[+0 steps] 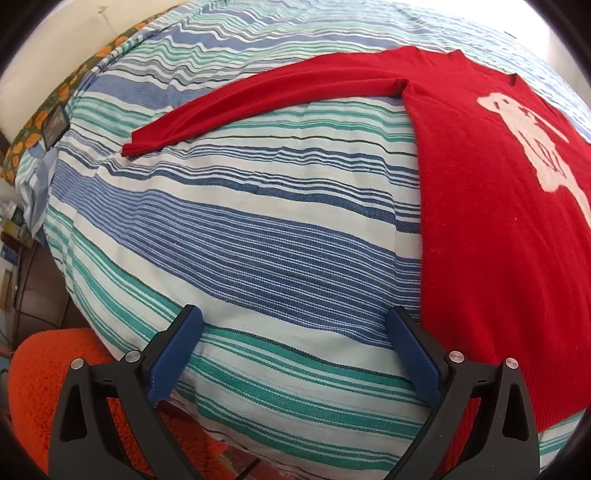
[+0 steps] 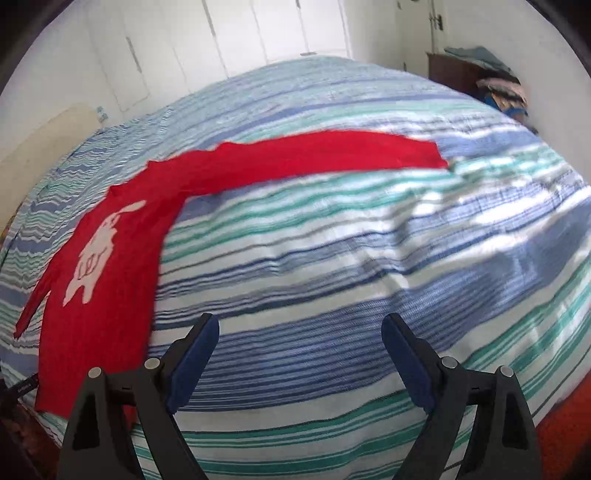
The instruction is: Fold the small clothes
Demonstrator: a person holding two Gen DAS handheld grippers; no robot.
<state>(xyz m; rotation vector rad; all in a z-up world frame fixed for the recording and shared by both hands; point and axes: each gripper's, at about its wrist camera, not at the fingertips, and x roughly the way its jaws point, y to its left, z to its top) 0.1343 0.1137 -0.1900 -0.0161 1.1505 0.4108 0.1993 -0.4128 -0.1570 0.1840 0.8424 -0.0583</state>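
A small red long-sleeved sweater (image 1: pixel 491 229) with a white animal figure lies flat on the striped bedspread (image 1: pixel 258 229), sleeves spread out. In the left wrist view its left sleeve (image 1: pixel 258 99) reaches toward the bed's far left. My left gripper (image 1: pixel 293 317) is open and empty, above the bedspread just left of the sweater's hem. In the right wrist view the sweater (image 2: pixel 96 288) is at the left and its other sleeve (image 2: pixel 325 155) stretches right. My right gripper (image 2: pixel 300 325) is open and empty, over bare bedspread (image 2: pixel 351 266) right of the sweater's body.
An orange rug (image 1: pixel 55 362) lies on the floor beside the bed. A patterned pillow (image 1: pixel 44 118) runs along the far left edge. A dark wooden dresser (image 2: pixel 465 75) with piled fabric stands at the far right, with white wardrobe doors (image 2: pixel 221 33) behind the bed.
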